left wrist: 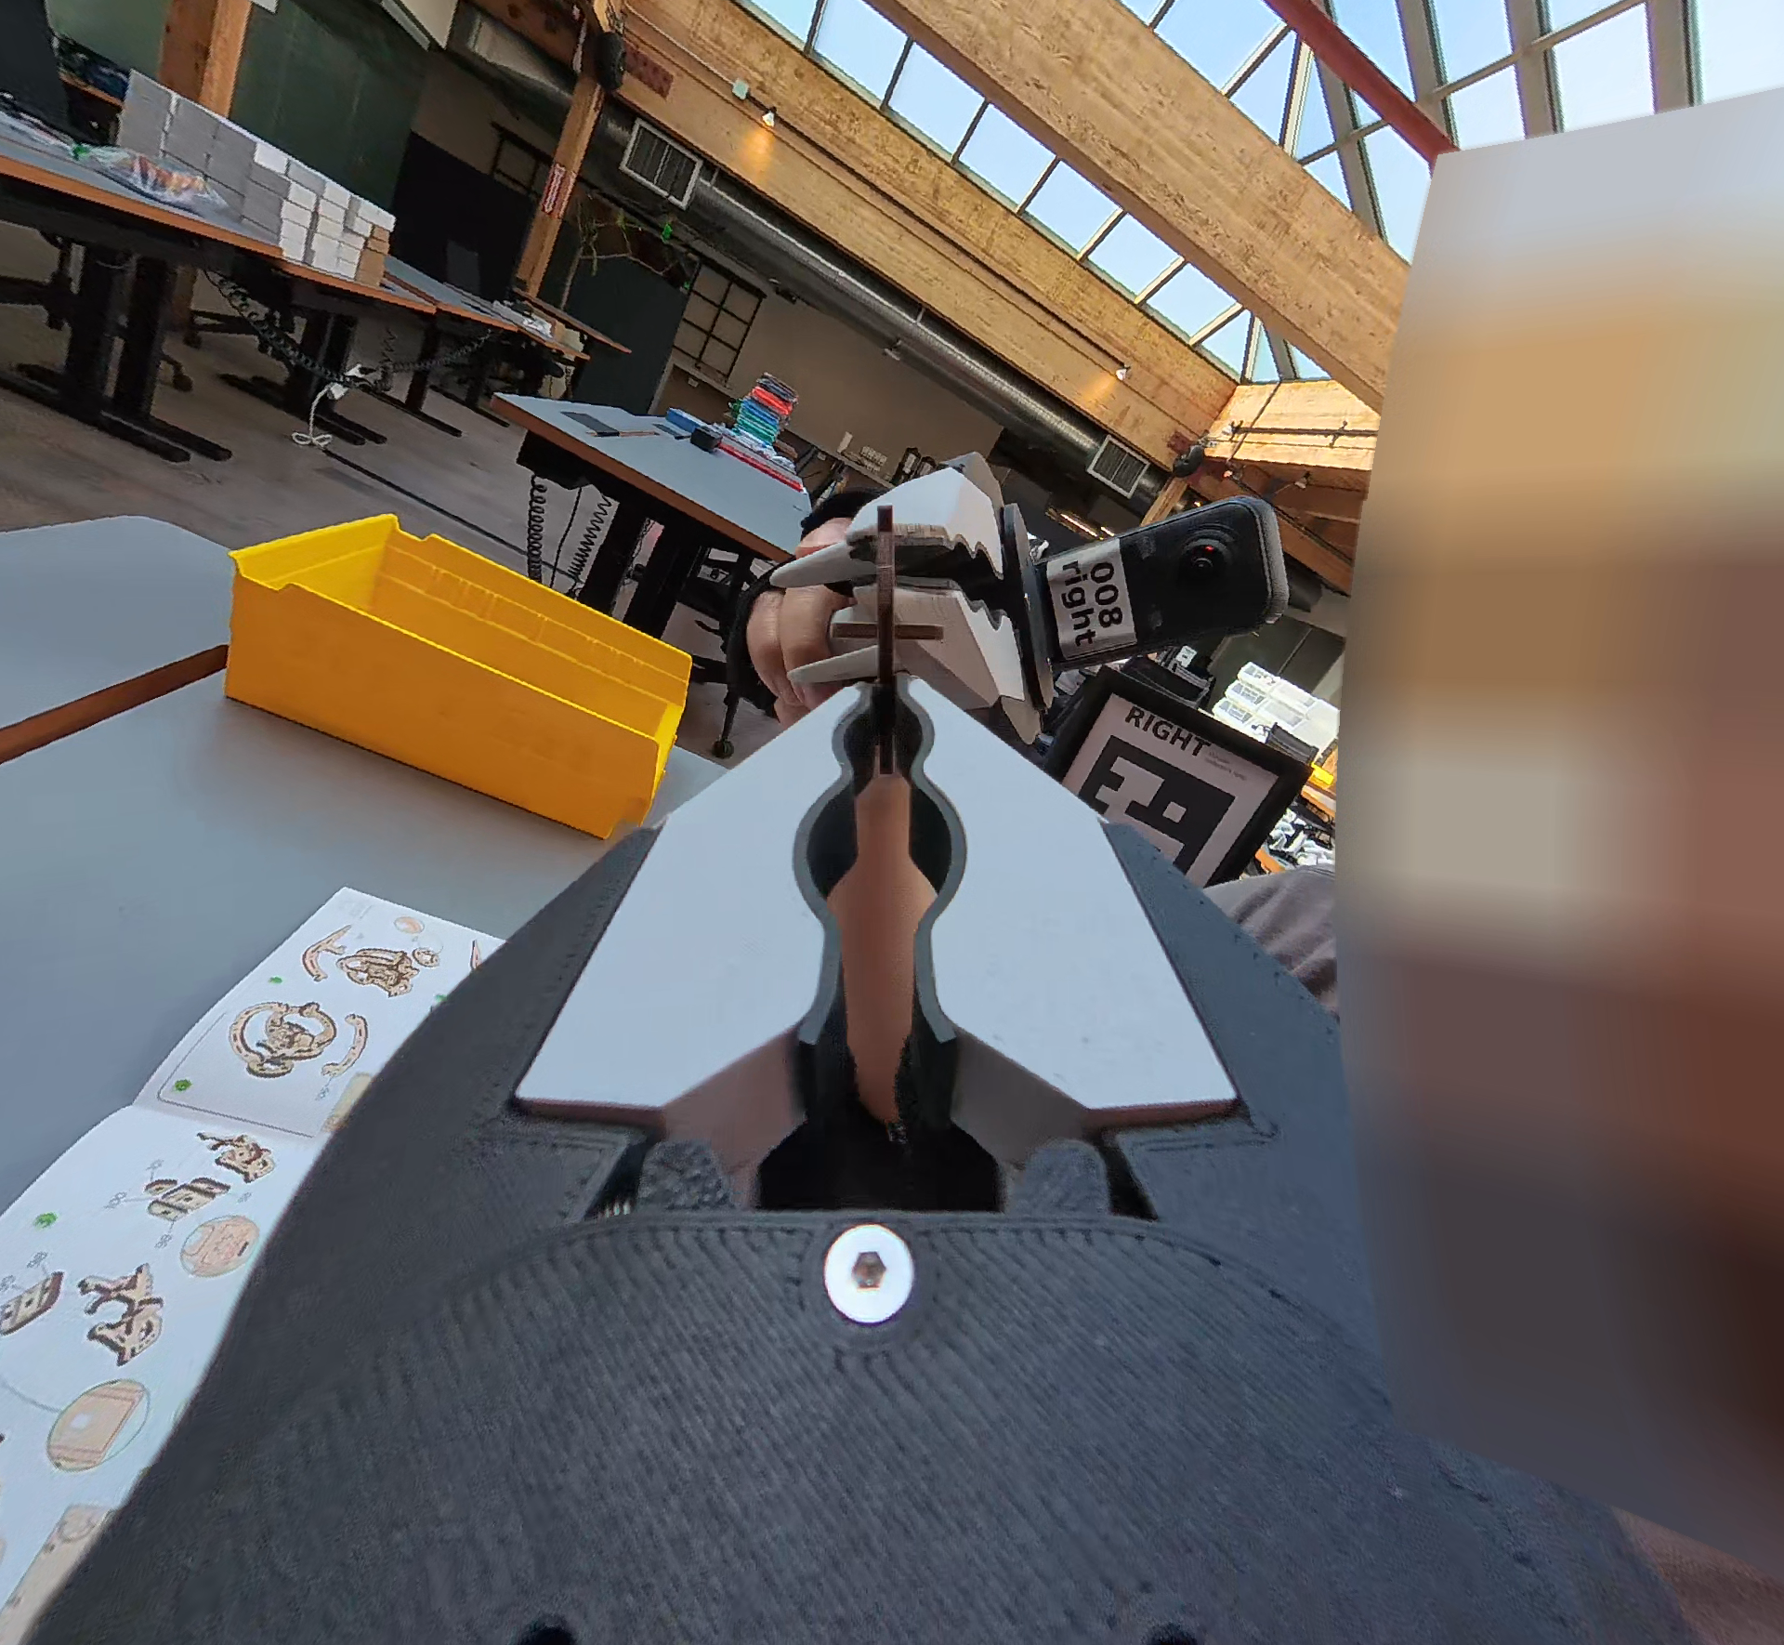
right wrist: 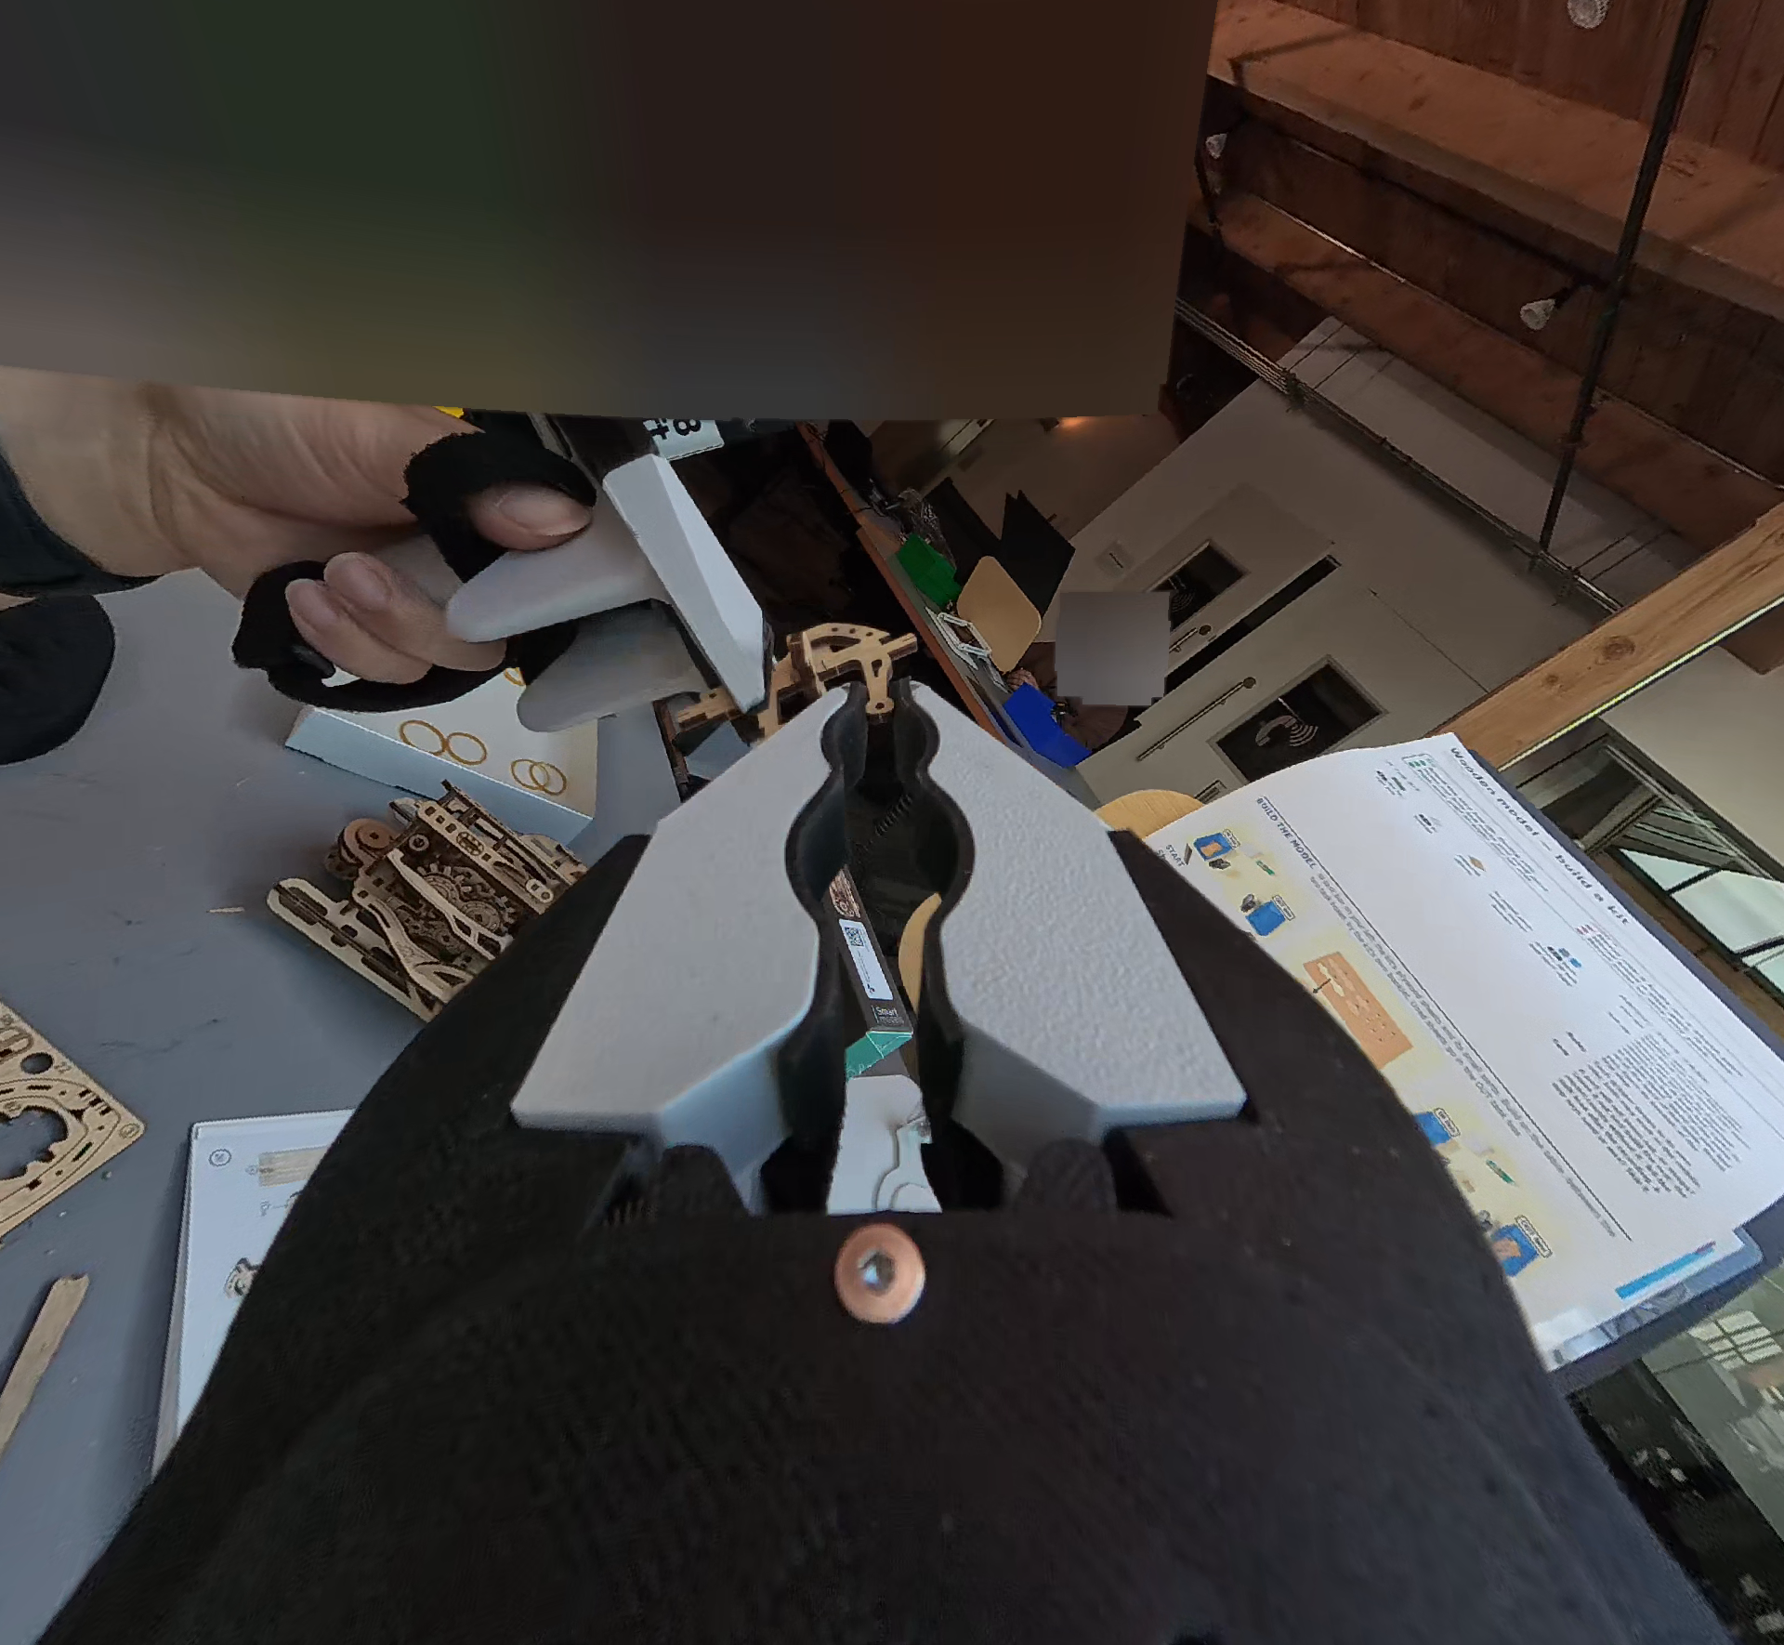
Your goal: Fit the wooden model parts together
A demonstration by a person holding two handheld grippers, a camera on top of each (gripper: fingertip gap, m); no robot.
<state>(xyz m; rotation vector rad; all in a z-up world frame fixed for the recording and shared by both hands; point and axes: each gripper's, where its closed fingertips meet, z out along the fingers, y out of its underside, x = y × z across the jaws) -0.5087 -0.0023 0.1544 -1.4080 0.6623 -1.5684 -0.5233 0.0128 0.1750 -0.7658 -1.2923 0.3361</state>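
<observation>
In the left wrist view my left gripper (left wrist: pixel 883 723) is shut on a thin wooden part (left wrist: pixel 883 633), seen edge-on, with a short cross piece through it. My right gripper (left wrist: pixel 907 580) faces it just beyond and touches the same wooden assembly. In the right wrist view my right gripper (right wrist: pixel 877 699) is shut on a small tab of the light wooden assembly (right wrist: pixel 835 657), which has a curved, perforated arch. The left gripper (right wrist: pixel 738 681) clamps that assembly from the left. Both hold it in the air above the grey table (right wrist: pixel 145 971).
A yellow bin (left wrist: pixel 444 662) and an open instruction booklet (left wrist: pixel 193 1164) lie on the table. A built wooden mechanism (right wrist: pixel 434 894), a laser-cut wooden sheet (right wrist: pixel 48 1125), a white box with rubber bands (right wrist: pixel 454 749) and a printed sheet on a board (right wrist: pixel 1496 1019) are nearby. The grippers are tip to tip, or close to it.
</observation>
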